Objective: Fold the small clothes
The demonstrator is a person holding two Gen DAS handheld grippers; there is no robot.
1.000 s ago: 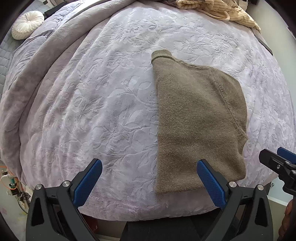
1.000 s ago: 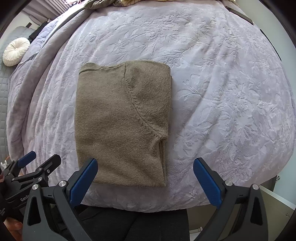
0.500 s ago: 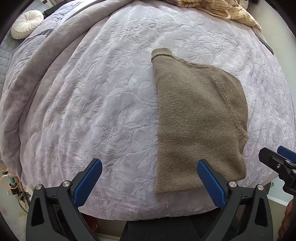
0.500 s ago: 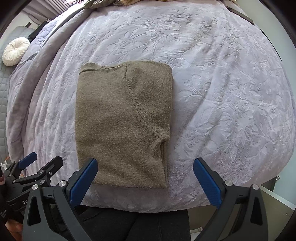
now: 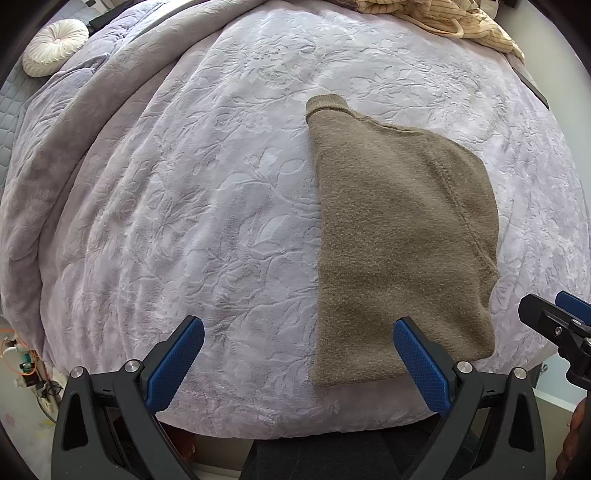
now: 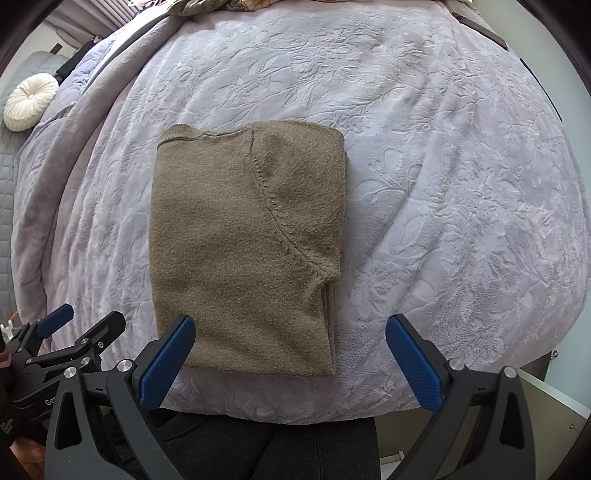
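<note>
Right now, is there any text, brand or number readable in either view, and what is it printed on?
"Ge": white letters, cut off, on the black body of the left claw in the right wrist view; the rest is hidden.
Nothing readable on the brown sweater, the lavender bedspread or the right claw.

Olive-brown knit sweater (image 6: pixel 243 243) — folded rectangle, flat on bed's near edge.

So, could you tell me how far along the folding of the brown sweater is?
Done: the brown sweater lies folded lengthwise on the bedspread, its sleeve tucked in. In hand: nothing; the left gripper and right gripper hover open near its hem. Probably left: folding it crosswise, then the striped garment.
</note>
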